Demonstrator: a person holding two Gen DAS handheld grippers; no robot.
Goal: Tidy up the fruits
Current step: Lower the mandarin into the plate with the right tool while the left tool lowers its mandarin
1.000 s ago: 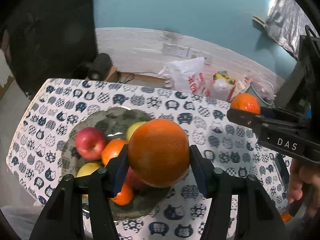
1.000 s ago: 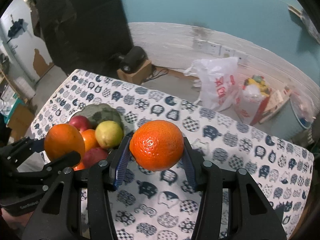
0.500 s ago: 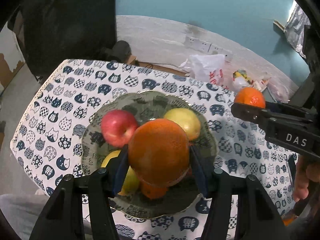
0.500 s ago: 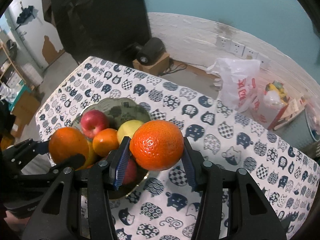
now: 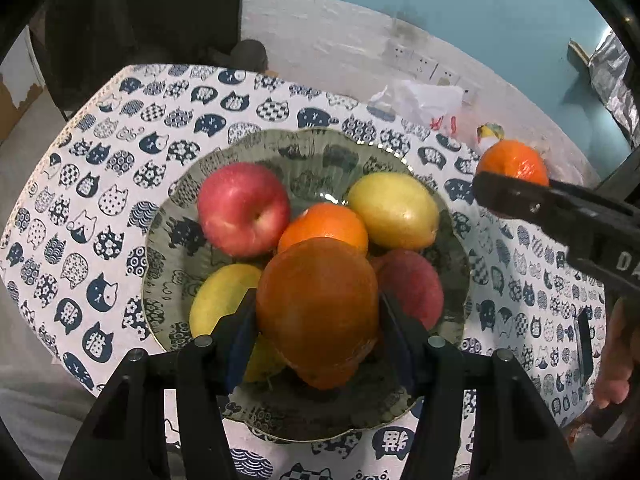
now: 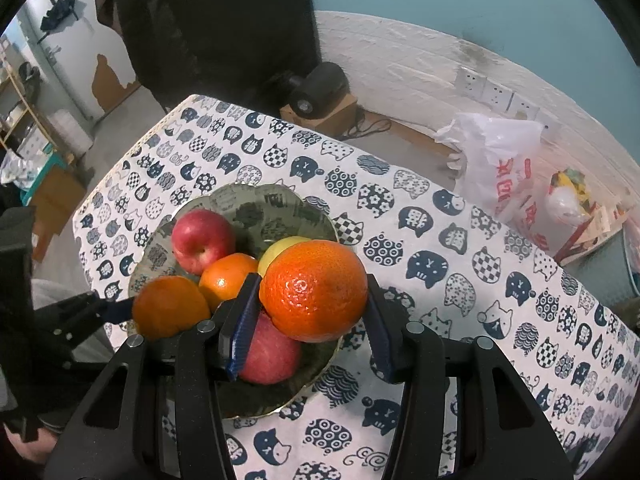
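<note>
The left gripper [image 5: 318, 320] is clamped on a dull orange [image 5: 318, 308], poised over the near side of the plate [image 5: 256, 148], probably so the fruit can drop into the gap beside the red apple [image 5: 243, 208]. The right gripper [image 6: 308, 316] grips a brighter orange [image 6: 314, 290] above the plate's right rim, apparently waiting its turn. The plate, already holding apples, lemons and a small orange [image 5: 323, 226], rests on a cat-print tablecloth [image 5: 100, 152].
</note>
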